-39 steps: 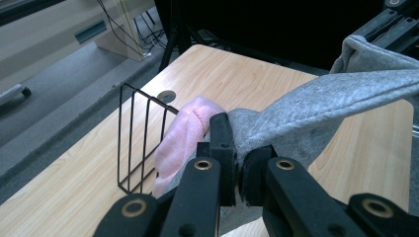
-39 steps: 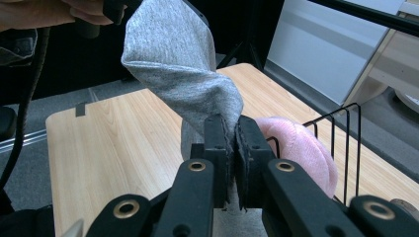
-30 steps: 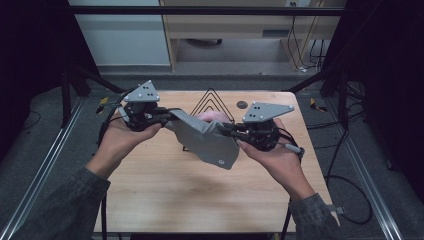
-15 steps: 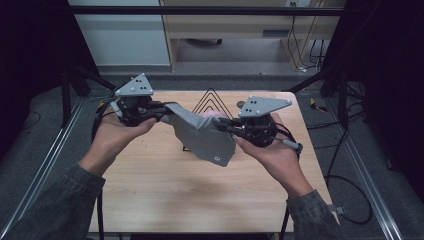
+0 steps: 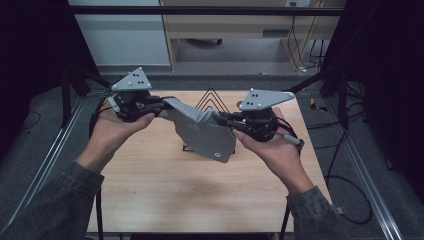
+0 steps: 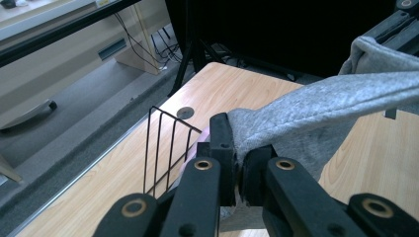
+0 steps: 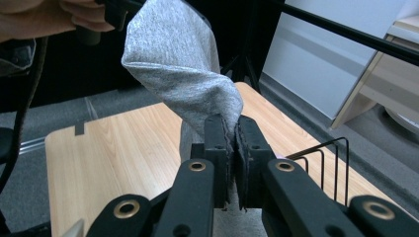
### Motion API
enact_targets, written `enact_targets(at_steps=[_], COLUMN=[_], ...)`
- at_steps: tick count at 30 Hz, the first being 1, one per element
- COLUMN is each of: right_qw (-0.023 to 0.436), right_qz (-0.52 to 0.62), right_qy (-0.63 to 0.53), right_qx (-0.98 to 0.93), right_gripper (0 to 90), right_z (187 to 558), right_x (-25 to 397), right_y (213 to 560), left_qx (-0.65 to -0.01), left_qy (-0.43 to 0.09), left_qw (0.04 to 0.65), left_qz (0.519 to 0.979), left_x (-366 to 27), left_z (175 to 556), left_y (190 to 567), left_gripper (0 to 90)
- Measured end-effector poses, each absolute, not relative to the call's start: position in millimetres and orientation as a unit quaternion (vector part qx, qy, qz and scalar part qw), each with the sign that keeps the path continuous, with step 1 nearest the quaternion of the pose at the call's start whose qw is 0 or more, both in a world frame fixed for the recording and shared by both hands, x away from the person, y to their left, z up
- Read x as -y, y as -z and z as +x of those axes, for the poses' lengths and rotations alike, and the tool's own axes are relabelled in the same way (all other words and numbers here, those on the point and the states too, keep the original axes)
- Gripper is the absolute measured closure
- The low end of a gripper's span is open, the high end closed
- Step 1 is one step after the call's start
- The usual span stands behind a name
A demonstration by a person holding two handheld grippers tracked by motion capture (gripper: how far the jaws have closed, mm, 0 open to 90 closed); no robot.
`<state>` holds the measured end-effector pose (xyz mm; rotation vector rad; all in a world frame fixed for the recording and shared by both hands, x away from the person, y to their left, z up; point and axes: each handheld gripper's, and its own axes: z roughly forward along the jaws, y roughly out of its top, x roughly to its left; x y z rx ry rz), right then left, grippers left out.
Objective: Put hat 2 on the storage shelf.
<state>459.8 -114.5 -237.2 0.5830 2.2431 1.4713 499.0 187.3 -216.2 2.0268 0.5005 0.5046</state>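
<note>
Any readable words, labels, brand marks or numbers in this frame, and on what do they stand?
No text can be read in these views.
grey cloth: a small round mark near its lower corner in the high view, too small to read.
left gripper and right gripper: no lettering on the black jaws, which are shut on the cloth.

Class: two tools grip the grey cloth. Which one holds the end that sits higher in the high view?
The left tool. Its end of the grey cloth lies nearer the top of the high view, while the right tool pinches the cloth lower, near the wire rack.
</note>
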Motion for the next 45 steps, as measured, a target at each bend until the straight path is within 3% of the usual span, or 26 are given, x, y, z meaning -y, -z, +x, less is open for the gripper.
enact_targets(at_steps=[17, 28, 45], right_qw=[0.238, 0.276, 0.269], right_qz=[0.239, 0.264, 0.306], right_qy=[-0.546, -0.551, -0.523], right_qx=[-0.767, -0.742, -0.749], right_gripper=[85.7, 85.6, 85.6], right_z=[483, 530, 623], right_x=[136, 142, 136], right_y=[199, 170, 208], left_qx=[-0.197, -0.215, -0.254], left_qy=[-0.218, -0.251, -0.269], left_qw=[0.490, 0.496, 0.473], left_qz=[0.821, 0.803, 0.799], left_x=[-173, -158, -151], left_z=[503, 533, 608], left_y=[190, 169, 211], left_gripper=[86.7, 86.6, 86.5])
